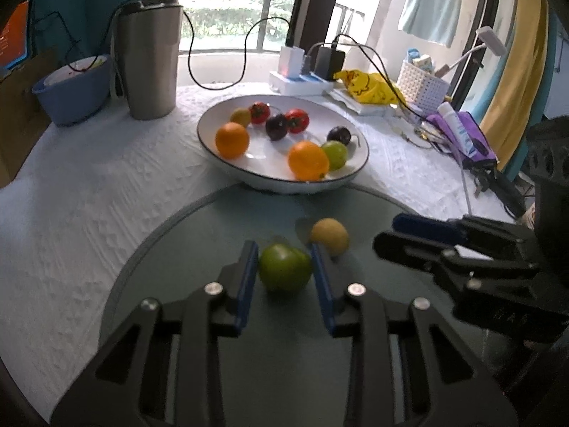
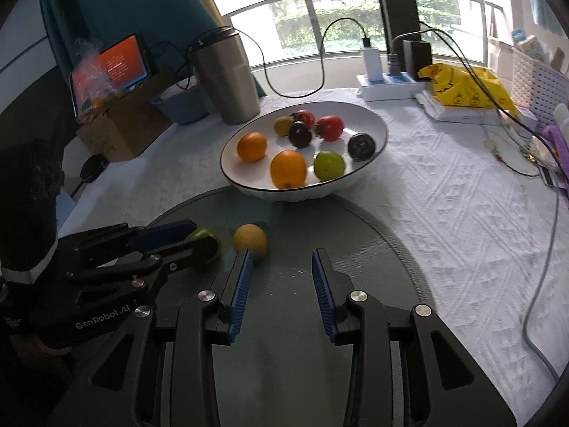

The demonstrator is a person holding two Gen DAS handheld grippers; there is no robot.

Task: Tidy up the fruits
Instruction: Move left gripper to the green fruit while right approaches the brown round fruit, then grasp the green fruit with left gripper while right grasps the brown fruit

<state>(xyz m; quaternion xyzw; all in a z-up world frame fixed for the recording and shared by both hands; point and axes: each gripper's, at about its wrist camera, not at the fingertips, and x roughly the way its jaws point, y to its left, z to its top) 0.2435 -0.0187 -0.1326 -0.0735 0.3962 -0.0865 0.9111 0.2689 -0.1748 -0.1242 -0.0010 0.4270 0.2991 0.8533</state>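
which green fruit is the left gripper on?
The green fruit on the grey mat, between the left gripper pads; the other green fruit sits in the white bowl.

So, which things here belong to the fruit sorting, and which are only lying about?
Belonging to the job:
- green round fruit between the left gripper pads
- yellow round fruit on the grey mat
- white bowl of fruits

Lying about:
- steel tumbler
- blue plastic bowl
- yellow bag

right hand-held gripper (image 2: 282, 261): jaws apart, nothing between them
yellow fruit (image 2: 250, 240): on mat, beside its left finger
bowl (image 2: 373, 163): holds fruits
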